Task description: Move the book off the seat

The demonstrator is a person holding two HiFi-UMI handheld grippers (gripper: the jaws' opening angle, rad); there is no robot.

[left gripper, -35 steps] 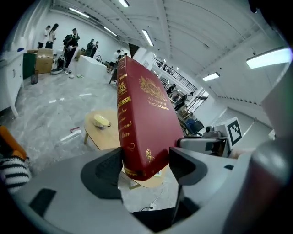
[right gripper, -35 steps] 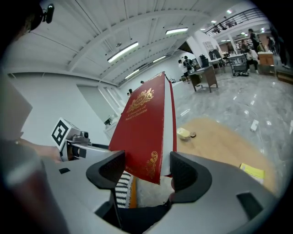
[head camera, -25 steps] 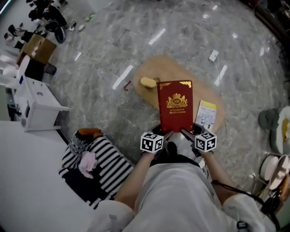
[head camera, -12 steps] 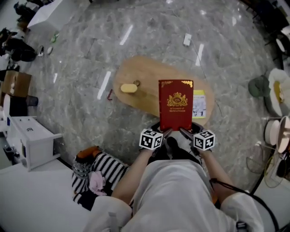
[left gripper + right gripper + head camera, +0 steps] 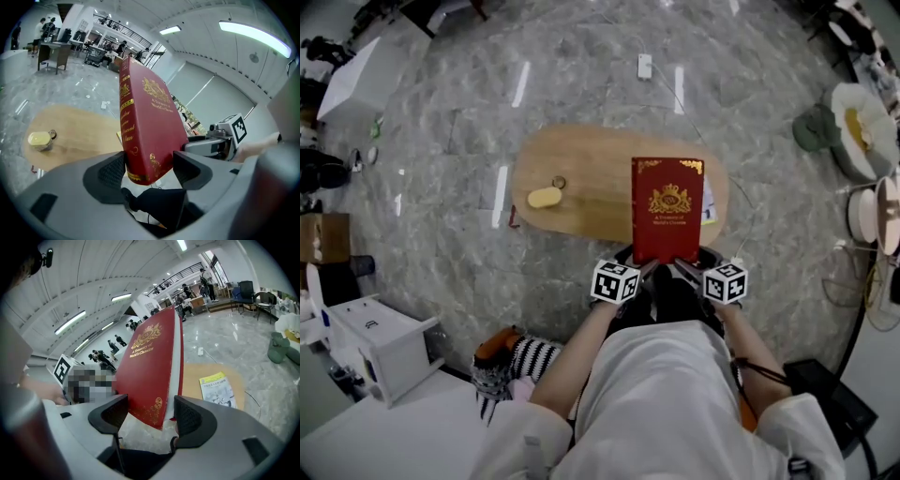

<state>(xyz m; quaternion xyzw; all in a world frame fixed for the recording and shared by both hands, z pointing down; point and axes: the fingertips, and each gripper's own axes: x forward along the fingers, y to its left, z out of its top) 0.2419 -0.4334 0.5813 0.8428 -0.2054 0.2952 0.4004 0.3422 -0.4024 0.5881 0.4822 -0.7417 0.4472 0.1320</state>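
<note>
Red hardcover book (image 5: 667,208): near corners clamped in left gripper (image 5: 149,169) and right gripper (image 5: 151,414), wooden table (image 5: 581,192) beyond. Risk: with a corner-only hold, the book may tip and slip free.

A yellow booklet (image 5: 218,388) and a pale yellow object (image 5: 544,198) are being borne by the oval wooden table (image 5: 581,159). Striped cloth (image 5: 525,358) is being borne by the floor (image 5: 459,131).
</note>
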